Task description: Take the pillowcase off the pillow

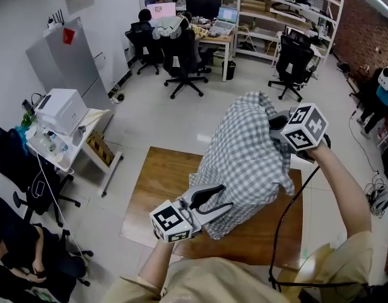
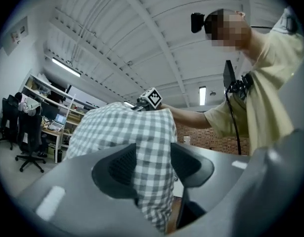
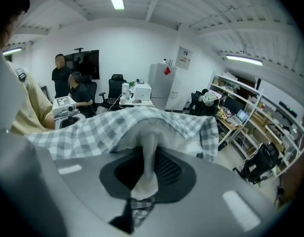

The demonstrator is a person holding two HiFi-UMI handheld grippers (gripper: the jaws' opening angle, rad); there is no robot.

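Head view, nearest the wearer: the left gripper (image 1: 212, 202) is held low at the near edge of a wooden table (image 1: 156, 188), with its left marker cube (image 1: 170, 221) turned toward the camera. Its jaws point away from the person and into the lower near corner of the grey-and-white checked pillowcase (image 1: 244, 163). The left gripper view shows a fold of that checked cloth running down between the two dark pads and filling the gap, so this gripper is pinching the pillowcase.

The bundle stands tall over the middle of the table, slanting up and to the far right. Whether its lower end rests on the wood cannot be told. A black cable (image 1: 288, 213) hangs by the person's right forearm, to the right of the cloth.

At the upper far end, the right gripper (image 3: 149, 169) comes in from the right behind its right marker cube (image 1: 305, 127). In the right gripper view its jaws are pressed together on a narrow fold of the plain white pillow (image 3: 148, 147). The checked case is bunched back around that fold, and a scrap of it shows just below the pads.

Beyond the table, a white printer (image 1: 60, 109) sits on a side table at left. Black office chairs (image 1: 184, 62) stand before a desk (image 1: 219, 40) with laptops, and white shelving (image 1: 288, 11) lines the far wall.
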